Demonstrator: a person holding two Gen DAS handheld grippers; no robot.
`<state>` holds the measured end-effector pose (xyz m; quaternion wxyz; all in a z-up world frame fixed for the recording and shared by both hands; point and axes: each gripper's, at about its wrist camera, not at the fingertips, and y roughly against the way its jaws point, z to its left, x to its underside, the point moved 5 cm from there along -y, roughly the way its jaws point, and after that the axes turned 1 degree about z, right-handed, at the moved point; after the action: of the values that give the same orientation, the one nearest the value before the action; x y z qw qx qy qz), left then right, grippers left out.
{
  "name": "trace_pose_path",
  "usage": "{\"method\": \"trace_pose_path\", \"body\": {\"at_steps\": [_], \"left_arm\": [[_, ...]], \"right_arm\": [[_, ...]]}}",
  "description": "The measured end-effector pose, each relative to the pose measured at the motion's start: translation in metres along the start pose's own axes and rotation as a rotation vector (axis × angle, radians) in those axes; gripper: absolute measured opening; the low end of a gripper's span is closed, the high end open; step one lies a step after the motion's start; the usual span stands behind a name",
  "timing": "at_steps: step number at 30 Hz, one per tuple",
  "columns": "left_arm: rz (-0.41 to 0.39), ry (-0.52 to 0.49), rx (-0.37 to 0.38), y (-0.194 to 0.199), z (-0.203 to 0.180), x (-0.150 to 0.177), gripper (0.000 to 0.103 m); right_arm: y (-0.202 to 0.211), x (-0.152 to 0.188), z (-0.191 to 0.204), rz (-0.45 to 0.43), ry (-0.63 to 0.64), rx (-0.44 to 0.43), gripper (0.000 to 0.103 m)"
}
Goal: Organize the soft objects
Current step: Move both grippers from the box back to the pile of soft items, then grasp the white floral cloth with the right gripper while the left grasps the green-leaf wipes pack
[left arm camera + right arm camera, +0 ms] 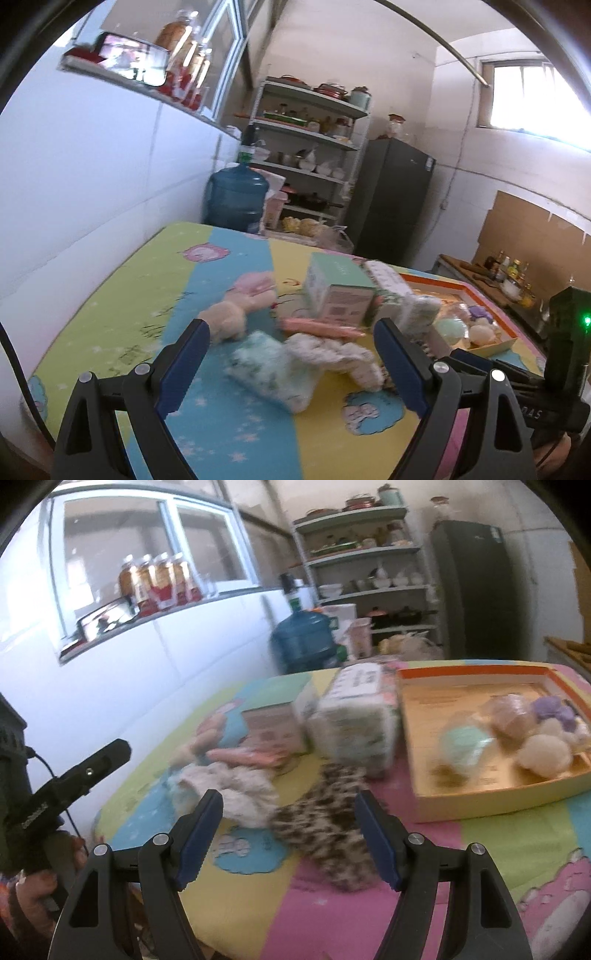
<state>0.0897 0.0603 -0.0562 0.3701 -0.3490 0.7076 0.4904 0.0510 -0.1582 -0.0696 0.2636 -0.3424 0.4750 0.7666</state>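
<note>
Two handheld grippers hovering over striped pastel play mat on table, both with jaws standing wide, gripping nothing. Left gripper pointing at soft speckled white pouch, lying just beside cardboard tray's left flank. Right gripper framing fuzzy leopard-print cloth, sprawling near tray's front-left corner. Fluffy pompoms, cream, mint, lilac, sitting inside tray. Boxy tissue pack touching tray's left wall.
</note>
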Motion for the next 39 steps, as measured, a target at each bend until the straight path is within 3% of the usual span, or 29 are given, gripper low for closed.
{"method": "trace_pose_path", "body": {"at_steps": [10,32,33,36,39], "left_arm": [[0.011,0.021,-0.083,0.006,0.034,0.008,0.09],[0.064,0.049,-0.065,-0.014,0.062,0.018,0.09],[0.067,0.051,-0.065,-0.014,0.063,0.018,0.09],[0.076,0.055,-0.061,-0.017,0.064,0.02,0.09],[0.092,0.056,-0.059,-0.021,0.064,0.022,0.09]], "right_arm": [[-0.042,-0.003,0.045,0.057,0.079,-0.103,0.075],[-0.099,-0.005,0.042,0.167,0.047,-0.066,0.076],[-0.101,-0.005,0.041,0.175,0.041,-0.068,0.074],[-0.104,-0.003,0.041,0.2,0.038,-0.06,0.029],[-0.101,-0.003,0.043,0.187,0.03,-0.083,0.016]]}}
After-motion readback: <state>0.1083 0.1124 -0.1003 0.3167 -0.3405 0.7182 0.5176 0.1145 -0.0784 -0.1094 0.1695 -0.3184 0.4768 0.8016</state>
